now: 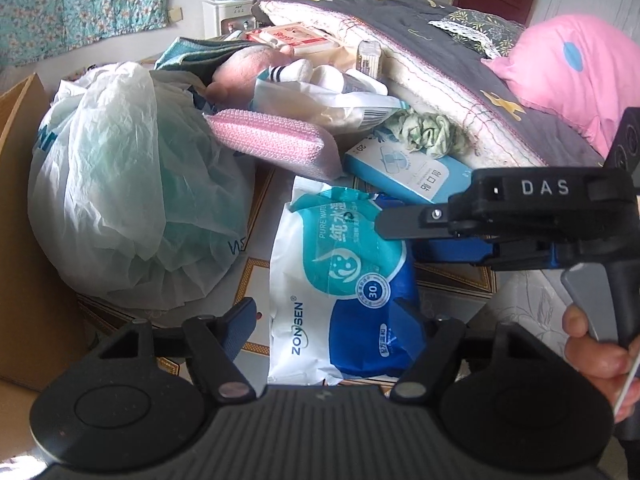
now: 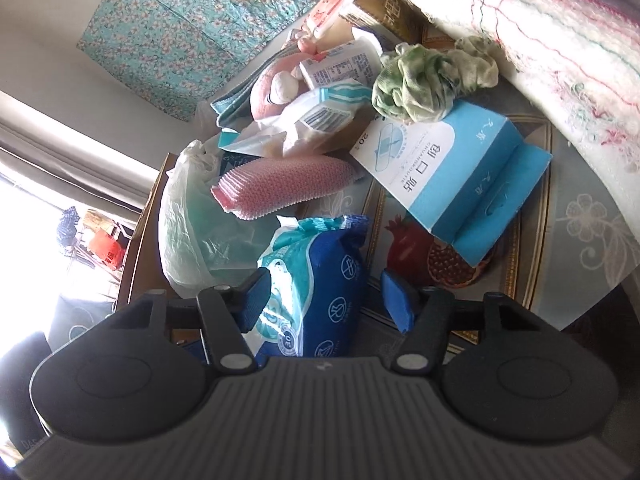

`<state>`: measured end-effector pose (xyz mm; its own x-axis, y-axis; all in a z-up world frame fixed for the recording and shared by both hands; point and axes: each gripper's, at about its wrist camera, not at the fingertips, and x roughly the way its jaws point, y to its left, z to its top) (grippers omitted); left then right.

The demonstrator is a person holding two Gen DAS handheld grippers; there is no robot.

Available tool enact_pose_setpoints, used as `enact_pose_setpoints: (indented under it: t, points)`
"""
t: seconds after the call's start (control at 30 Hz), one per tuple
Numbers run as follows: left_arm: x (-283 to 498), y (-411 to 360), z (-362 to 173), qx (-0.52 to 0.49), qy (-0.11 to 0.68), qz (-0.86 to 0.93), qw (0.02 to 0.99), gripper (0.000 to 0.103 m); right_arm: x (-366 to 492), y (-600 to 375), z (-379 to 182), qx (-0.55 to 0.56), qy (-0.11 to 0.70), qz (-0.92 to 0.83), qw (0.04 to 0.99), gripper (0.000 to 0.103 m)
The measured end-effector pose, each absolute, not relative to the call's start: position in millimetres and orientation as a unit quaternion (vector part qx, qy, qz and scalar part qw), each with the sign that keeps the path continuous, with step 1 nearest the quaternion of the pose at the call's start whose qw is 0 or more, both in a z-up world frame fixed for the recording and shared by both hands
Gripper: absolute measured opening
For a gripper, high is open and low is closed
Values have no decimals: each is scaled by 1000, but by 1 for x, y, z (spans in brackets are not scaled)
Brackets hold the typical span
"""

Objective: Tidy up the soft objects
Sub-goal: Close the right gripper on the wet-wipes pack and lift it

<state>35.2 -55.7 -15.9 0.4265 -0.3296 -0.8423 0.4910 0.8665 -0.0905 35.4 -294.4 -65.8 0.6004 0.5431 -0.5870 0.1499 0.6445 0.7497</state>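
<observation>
A blue and white pack of wet wipes (image 1: 340, 280) lies on the patterned table, between the open fingers of my left gripper (image 1: 328, 320). My right gripper (image 2: 324, 300) comes in from the right in the left wrist view (image 1: 420, 220), and its open jaws stand on either side of the same pack (image 2: 316, 280); neither gripper squeezes it. Behind lie a pink sponge cloth (image 1: 272, 140), a crumpled green cloth (image 1: 428, 132), a pink plush toy (image 1: 244, 68) and a blue plaster box (image 1: 404, 172).
A white plastic bag (image 1: 132, 200) bulges at the left next to a cardboard box (image 1: 16, 160). A folded quilt (image 1: 460, 72) and a pink pillow (image 1: 576, 64) fill the right. More packets lie heaped at the back.
</observation>
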Motion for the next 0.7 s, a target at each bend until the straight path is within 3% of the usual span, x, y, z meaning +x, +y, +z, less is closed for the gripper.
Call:
enact_pose_setpoints:
  t: [0.07,0.7]
  points:
    - [39,-55,-19,61,489,-254,832,67,41,-290,-69,404,435,130,794,46]
    - [54,-51,-19,13,505,-258,824,64,56,-305,-65,374,442,164,799,47]
